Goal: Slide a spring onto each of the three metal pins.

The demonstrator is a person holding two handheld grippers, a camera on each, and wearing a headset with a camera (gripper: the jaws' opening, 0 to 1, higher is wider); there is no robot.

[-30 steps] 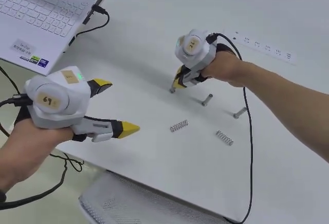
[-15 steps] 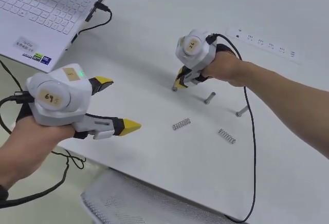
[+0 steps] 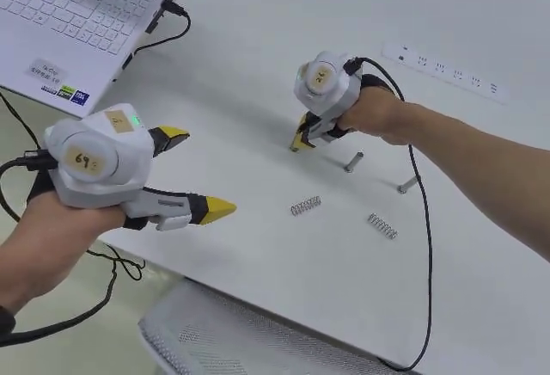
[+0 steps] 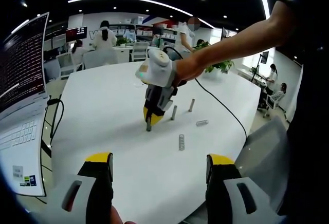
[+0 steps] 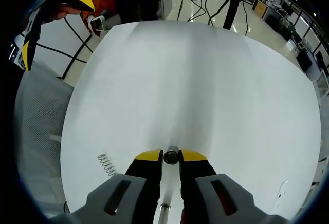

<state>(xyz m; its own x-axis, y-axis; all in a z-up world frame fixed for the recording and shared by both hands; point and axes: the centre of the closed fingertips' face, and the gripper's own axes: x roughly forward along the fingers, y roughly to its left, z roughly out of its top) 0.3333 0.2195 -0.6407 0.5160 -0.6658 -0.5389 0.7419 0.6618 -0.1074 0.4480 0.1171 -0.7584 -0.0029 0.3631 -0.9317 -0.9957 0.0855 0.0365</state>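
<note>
- Table [image 3: 258, 31]: white, with a laptop [image 3: 60, 14] at its left corner and a power strip [image 3: 447, 72] along the far side.
- Left gripper [image 3: 196, 172]: held over the near edge, jaws wide apart.
- Right gripper [image 3: 299, 143]: tips down at the tabletop, jaws closed on the top of the left pin [image 4: 149, 126], which stands upright.
- Middle pin [image 3: 352, 162] and right pin [image 3: 406, 184]: standing in a row just right of it.
- Left spring [image 3: 305, 205] and right spring [image 3: 381, 225]: lying flat, apart, on the near side of the pins.
</note>
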